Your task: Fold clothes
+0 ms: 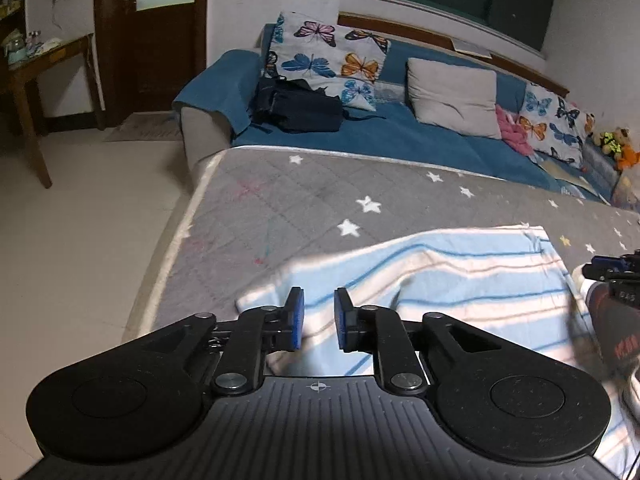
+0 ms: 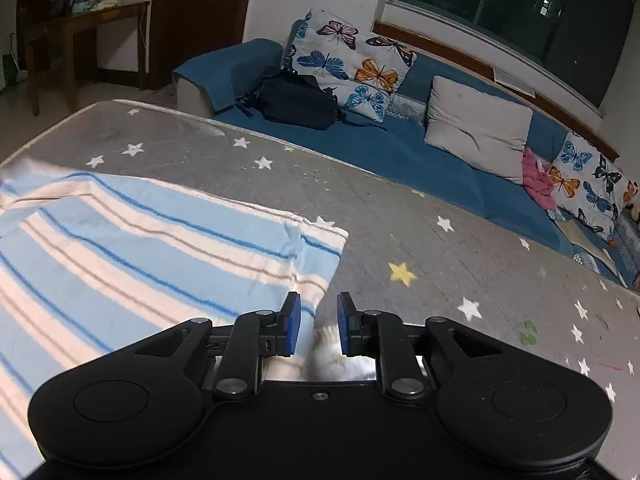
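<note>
Blue-and-white striped cloth, a towel-like piece with thin brown lines: we list it spread on the grey star-print quilted cover of a bed, directly ahead of and beneath both grippers.

Item 1, left gripper: we see its 2 blue pads parted by a narrow gap, nothing pinched between them. The cloth's near left corner lies under and just beyond the tips; whether the pads touch the fabric we cannot tell. To its right, at the frame edge, a dark part of the other tool shows above the cloth.

Item 2, right gripper: we see the pads likewise slightly apart, gripping nothing. The cloth's right edge runs just left of the tips, its far right corner ahead and a little left. A blurred pale patch sits below the gap; we cannot identify it. Right of the gripper the cover is bare apart from white stars and 1 yellow star.

Item 3, surroundings beyond the bed, far ahead of both grippers: a blue sofa carrying butterfly-print cushions, 1 plain beige cushion, a black bag, and a pink cloth. Above the sofa, a dark window. Far left of the left gripper, a wooden side table and a dark wooden door.
</note>
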Demonstrator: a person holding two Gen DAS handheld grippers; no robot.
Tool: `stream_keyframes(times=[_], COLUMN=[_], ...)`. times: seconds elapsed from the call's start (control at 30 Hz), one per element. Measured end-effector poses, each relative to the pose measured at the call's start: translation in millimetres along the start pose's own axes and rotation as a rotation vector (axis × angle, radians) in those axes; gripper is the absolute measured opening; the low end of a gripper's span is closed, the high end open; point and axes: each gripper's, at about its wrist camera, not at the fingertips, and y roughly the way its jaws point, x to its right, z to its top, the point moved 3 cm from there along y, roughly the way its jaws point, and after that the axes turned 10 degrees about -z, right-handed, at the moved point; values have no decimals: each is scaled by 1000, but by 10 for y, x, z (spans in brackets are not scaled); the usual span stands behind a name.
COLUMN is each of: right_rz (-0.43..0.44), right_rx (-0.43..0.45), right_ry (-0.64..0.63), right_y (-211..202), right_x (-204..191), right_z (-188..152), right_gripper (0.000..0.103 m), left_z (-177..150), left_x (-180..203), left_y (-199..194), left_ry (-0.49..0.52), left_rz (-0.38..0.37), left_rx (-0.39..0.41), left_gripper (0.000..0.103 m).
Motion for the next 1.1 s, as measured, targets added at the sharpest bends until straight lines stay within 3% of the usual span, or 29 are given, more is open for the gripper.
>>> stream_keyframes(times=[0.5,0.73,0.83,0.93,1.1], right_rz=[60,67,71,129,184], right_rx=[13,23,24,22,29], right_ry=[-81,-86,-76,-24,-1], right_y=[-420,-606,-693,-800,-912], right_x=[-320,-383,-400,-408,-474], right_z=[-247,-311,-335,-361,-415], right_gripper=[42,55,62,73,81], left_z=[-1172,-1337,-1342,-1357,-1328], left_x=[-257,-163,-83,-20,-28], left_y=[-661,-716,-698,-690,-711], left_ry=[52,95,125,140,106], left_rz=[46,59,66,69,59], left_rx=[-147,-138,-136,-130,-113], left_gripper=[23,21,15,9,2])
